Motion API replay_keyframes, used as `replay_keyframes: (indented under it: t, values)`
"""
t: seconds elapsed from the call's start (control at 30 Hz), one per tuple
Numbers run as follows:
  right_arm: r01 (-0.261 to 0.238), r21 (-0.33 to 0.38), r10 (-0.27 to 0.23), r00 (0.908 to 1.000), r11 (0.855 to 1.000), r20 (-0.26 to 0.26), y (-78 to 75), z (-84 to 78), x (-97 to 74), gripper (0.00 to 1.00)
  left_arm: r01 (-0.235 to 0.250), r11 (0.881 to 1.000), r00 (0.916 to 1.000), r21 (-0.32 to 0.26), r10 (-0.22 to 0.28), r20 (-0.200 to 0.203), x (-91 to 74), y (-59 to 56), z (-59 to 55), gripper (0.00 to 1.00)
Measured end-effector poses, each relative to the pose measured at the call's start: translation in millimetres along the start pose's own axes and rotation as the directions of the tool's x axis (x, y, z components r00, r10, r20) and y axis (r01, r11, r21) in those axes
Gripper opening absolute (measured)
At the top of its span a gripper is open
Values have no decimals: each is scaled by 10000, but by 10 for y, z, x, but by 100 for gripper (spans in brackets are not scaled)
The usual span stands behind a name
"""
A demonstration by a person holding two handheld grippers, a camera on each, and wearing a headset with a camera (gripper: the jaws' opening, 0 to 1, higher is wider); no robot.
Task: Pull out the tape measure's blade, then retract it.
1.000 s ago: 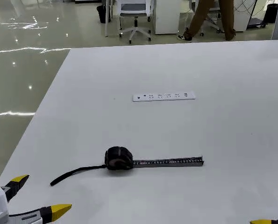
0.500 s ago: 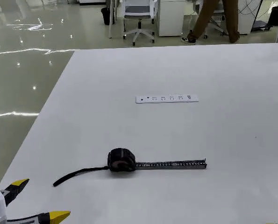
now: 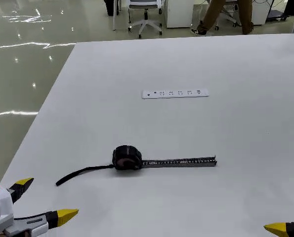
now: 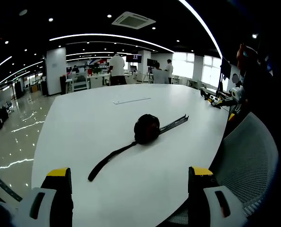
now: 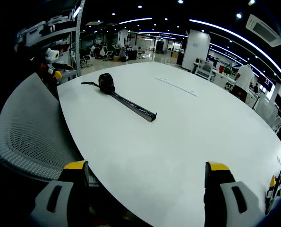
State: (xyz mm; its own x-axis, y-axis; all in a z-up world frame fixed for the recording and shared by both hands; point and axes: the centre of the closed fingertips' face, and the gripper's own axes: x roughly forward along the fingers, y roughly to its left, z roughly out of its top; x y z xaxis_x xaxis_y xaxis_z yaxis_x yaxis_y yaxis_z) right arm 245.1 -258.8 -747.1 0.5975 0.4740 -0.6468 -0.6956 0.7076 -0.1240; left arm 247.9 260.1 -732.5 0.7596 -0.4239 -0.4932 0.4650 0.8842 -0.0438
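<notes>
A black tape measure [image 3: 126, 158] lies on the white table [image 3: 221, 64], its blade [image 3: 179, 162] drawn out to the right and flat on the surface. A black wrist strap [image 3: 82, 174] trails from the case to the left. My left gripper [image 3: 46, 200] is open at the table's near left corner, well short of the strap. In the left gripper view the tape measure [image 4: 147, 127] sits ahead between the open yellow-tipped jaws. My right gripper [image 3: 290, 207] is open at the near right edge. In the right gripper view the tape measure [image 5: 106, 82] and blade [image 5: 132, 104] lie far ahead to the left.
A white power strip [image 3: 175, 93] lies farther back on the table. Beyond the far edge are a shiny floor, an office chair [image 3: 145, 11] and a person's legs [image 3: 225, 14]. A grey mesh chair [image 5: 27, 127] stands close to the table's near edge.
The head camera has shifted a little, so the whole scene sits higher in frame. The right gripper's yellow tip is again visible at the bottom right. The tape measure has not moved.
</notes>
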Motion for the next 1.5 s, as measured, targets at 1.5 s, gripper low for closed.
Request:
replay_keyframes:
  t: [1.5]
  values:
    - [-4690, -4180, 3181, 8679, 7780, -3816, -270, 576, 1791, 65, -1446, 9787, 9864, -1457, 1542, 571, 1573, -735, 330, 100]
